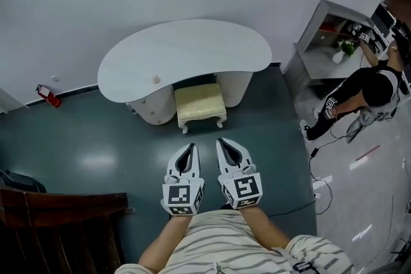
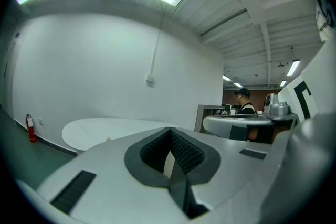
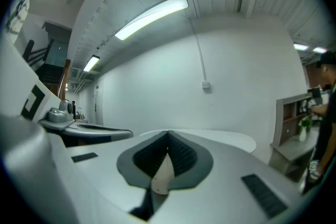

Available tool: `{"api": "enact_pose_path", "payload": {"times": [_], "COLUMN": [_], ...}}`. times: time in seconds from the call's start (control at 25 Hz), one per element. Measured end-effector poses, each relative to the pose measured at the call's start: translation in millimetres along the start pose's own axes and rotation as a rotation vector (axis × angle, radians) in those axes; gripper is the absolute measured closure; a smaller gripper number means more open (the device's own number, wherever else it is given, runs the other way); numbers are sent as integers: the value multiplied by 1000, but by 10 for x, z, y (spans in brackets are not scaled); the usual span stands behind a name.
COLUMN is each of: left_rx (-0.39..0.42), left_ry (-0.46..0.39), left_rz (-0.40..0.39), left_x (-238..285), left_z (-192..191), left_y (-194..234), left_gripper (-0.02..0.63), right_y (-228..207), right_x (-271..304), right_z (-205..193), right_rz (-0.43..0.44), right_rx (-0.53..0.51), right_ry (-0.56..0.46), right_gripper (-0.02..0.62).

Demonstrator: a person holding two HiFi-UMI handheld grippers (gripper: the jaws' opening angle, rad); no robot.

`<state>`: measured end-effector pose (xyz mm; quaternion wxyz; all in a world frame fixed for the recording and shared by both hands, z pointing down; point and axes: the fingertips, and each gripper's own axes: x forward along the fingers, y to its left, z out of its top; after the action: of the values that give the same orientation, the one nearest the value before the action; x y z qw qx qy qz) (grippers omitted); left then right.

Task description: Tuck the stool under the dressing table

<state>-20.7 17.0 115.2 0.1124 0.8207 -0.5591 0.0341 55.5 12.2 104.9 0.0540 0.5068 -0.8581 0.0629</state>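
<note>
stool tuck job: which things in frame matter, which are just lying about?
Job:
stool, partly under the table
dressing table
left gripper and right gripper, both shut, empty

Lying about:
red fire extinguisher by the wall
dark wooden furniture
shelf unit
floor cables

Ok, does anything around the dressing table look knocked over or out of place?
Nothing stands out. The stool stands upright in the gap of the dressing table, its front part showing beyond the top. The fire extinguisher stands upright too.
</note>
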Motion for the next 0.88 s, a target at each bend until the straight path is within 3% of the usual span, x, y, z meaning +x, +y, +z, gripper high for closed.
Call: {"api": "enact_pose_path", "payload": {"times": [0.36,0.88], "left_rx": [30,101], "left_ry": [-140,-237], "left_rz": [-14,9], "left_x": [-90,-59], "left_z": [595,916], "left_y": [-63,-78], "left_gripper": [600,600], "right_y": [0,-37], "right_x": [-106,-89], "right_z": [614,919], "right_rz": [7,11], "right_rx": [-48,-65], "right_ry": [-138,-222], "right_gripper": [583,583]}}
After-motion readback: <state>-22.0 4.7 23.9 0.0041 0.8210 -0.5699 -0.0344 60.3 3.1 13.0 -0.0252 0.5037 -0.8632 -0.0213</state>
